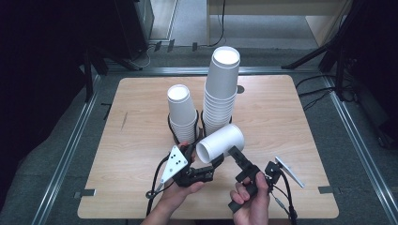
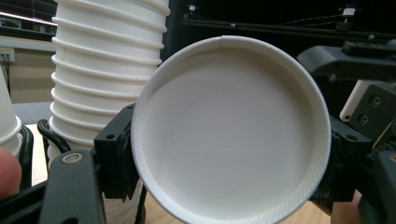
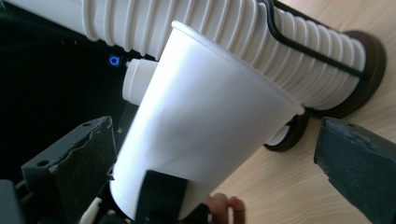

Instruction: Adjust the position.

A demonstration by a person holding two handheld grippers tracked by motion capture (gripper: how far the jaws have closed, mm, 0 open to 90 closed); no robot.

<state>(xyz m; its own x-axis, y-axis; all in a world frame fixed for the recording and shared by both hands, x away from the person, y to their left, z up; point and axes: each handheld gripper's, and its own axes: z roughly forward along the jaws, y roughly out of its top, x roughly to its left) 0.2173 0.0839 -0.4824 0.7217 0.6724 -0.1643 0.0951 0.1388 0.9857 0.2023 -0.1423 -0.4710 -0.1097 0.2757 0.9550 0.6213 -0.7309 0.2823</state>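
Lifted above the surface, near its front edge: a single white cup, tipped on its side, base toward the left hand-held gripper. Pinched at that base end between the left hand-held gripper's jaws, closed tight on the rim, seen close up in the left gripper view as a round white disc. Spread wide on either side of the cup's wall: the right hand-held gripper, pads clear of the paper. Just behind, upright in black wire holders: a short stack and a tall stack, side by side mid-surface.
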